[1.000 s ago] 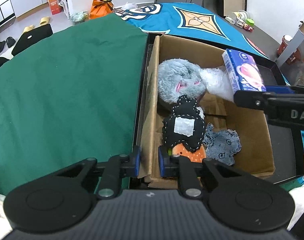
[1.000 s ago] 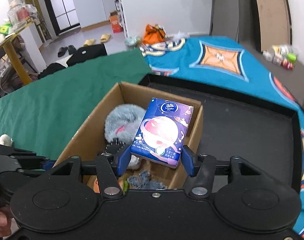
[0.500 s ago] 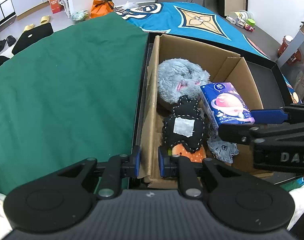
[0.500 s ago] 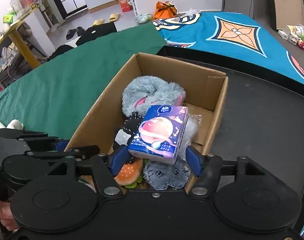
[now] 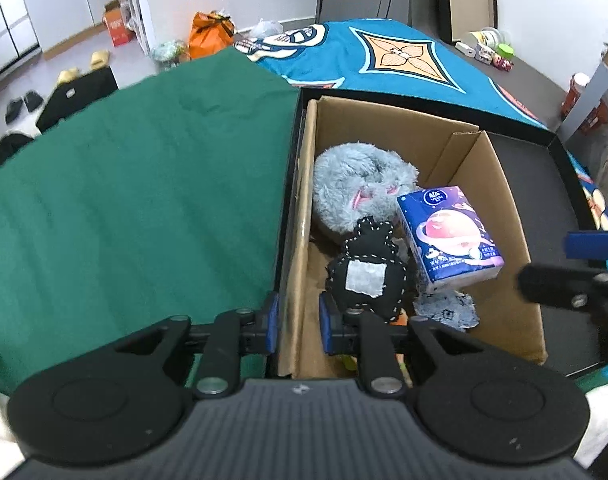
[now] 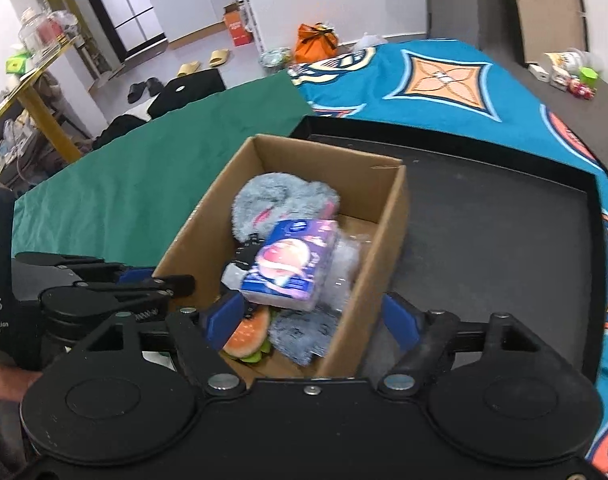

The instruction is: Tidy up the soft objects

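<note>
I see the open brown cardboard box sitting in the shallow black tray. Inside the box, the fluffy grey plush lies at 12 o'clock, the black stitched felt toy at 6, and the blue tissue pack at 3, on the crumpled denim-blue cloth. The green cloth lies at 9.

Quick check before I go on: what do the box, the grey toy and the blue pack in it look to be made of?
Box: plain brown cardboard, matt, with a raw cut edge and a folded flap. Grey toy: long-pile plush, shaggy and fuzzy at its outline. Blue pack: probably soft tissues in thin printed plastic film; it shows a slight sheen and rounded corners. Black stitched toy: looks like felt or fabric.
</note>
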Tool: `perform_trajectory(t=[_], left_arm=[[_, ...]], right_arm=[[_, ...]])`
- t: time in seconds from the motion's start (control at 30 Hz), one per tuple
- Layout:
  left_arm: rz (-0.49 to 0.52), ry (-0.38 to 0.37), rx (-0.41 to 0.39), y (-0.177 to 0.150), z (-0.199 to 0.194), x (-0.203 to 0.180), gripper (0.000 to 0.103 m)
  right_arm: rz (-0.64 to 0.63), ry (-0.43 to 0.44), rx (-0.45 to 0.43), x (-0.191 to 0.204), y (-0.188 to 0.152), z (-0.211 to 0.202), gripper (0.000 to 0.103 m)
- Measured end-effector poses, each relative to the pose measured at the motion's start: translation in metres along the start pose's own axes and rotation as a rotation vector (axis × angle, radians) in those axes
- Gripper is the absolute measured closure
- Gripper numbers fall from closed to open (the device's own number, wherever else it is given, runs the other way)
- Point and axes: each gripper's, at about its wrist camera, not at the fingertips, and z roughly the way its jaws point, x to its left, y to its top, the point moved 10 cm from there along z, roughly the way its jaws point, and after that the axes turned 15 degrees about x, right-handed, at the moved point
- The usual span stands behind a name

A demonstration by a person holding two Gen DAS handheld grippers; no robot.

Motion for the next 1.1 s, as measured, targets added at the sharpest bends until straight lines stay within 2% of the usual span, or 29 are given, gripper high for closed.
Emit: perform_trajectory(t=[0.13, 0.2, 0.27, 0.53, 0.7, 0.87, 1.1], left_arm=[[0.034, 0.01, 0.014, 0.005, -0.008, -0.006, 0.074], [0.099, 0.028, 0.012, 0.008, -0.017, -0.013, 0.066], [0.13, 0.021, 0.019, 0.009, -0.024, -0.018, 0.05], [0.154, -0.001, 0.02, 0.005, -0.054, -0.031, 0.034], [0.159, -0.022, 0.005, 0.0, -0.076, -0.038, 0.031], [0.194, -0.023, -0.03, -0.01, -0.101, -0.052, 0.026], [0.172, -0.044, -0.032, -0.028, -0.123, -0.052, 0.022]], right_arm=[[0.038, -0.007, -0.001, -0.018, -0.007, -0.011, 0.027], [0.064, -0.002, 0.001, -0.027, -0.011, -0.016, 0.024], [0.083, -0.004, -0.003, -0.035, -0.015, -0.023, 0.022], [0.13, 0.012, -0.043, -0.056, -0.03, -0.056, 0.005], [0.149, 0.038, -0.053, -0.067, -0.041, -0.075, 0.0], [0.153, 0.04, -0.073, -0.075, -0.055, -0.094, 0.0], [0.152, 0.035, -0.106, -0.073, -0.069, -0.118, 0.0]])
